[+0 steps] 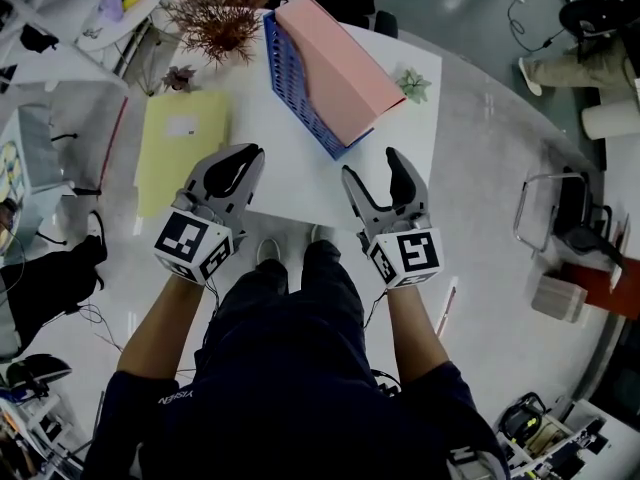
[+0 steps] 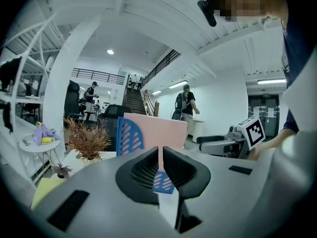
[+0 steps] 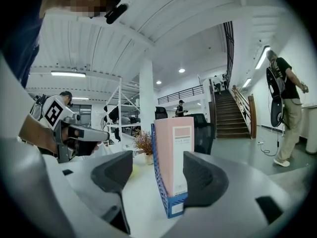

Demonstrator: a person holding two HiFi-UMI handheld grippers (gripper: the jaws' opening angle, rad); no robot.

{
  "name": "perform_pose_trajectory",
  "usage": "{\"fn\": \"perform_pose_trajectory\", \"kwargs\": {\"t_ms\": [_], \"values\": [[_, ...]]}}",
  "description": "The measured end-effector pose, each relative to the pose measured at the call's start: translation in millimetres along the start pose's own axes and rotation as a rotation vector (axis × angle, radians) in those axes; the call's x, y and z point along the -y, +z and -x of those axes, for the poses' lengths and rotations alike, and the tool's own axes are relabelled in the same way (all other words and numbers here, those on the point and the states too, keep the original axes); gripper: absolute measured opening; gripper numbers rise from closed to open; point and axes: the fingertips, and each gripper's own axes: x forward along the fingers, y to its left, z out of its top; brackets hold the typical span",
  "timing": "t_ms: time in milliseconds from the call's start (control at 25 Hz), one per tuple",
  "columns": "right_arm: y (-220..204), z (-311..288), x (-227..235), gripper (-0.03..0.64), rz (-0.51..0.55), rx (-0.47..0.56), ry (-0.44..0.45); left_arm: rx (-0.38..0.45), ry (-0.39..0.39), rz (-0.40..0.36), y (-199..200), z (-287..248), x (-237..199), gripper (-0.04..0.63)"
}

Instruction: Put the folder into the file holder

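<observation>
A blue file holder [image 1: 292, 80] stands on the white table [image 1: 300, 183] with a pink folder [image 1: 325, 58] upright inside it. To its left a yellow folder [image 1: 182, 143] lies flat on the table. My left gripper [image 1: 250, 154] hovers over the table's near edge beside the yellow folder, jaws shut with nothing between them. My right gripper [image 1: 370, 164] hangs open and empty in front of the holder's near end. The right gripper view shows the pink folder [image 3: 174, 148] and blue holder [image 3: 171, 205] beyond the open jaws. Ahead of the left gripper [image 2: 161, 165] stands the pink folder [image 2: 158, 130].
A dried reddish plant [image 1: 218, 18] and a small dark plant [image 1: 180, 76] stand at the table's far left; a small green plant [image 1: 413, 85] sits at the far right corner. A round side table [image 1: 110, 3] is beyond, a chair [image 1: 560, 218] to the right.
</observation>
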Motion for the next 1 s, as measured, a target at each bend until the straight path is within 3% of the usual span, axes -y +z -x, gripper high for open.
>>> {"fn": "perform_pose_trajectory", "kwargs": {"t_ms": [1000], "values": [[16.2, 8.7, -24.6, 0.178, -0.026, -0.002, 0.045, 0.013, -0.030, 0.001, 9.4, 2.3, 8.8, 0.052]]}}
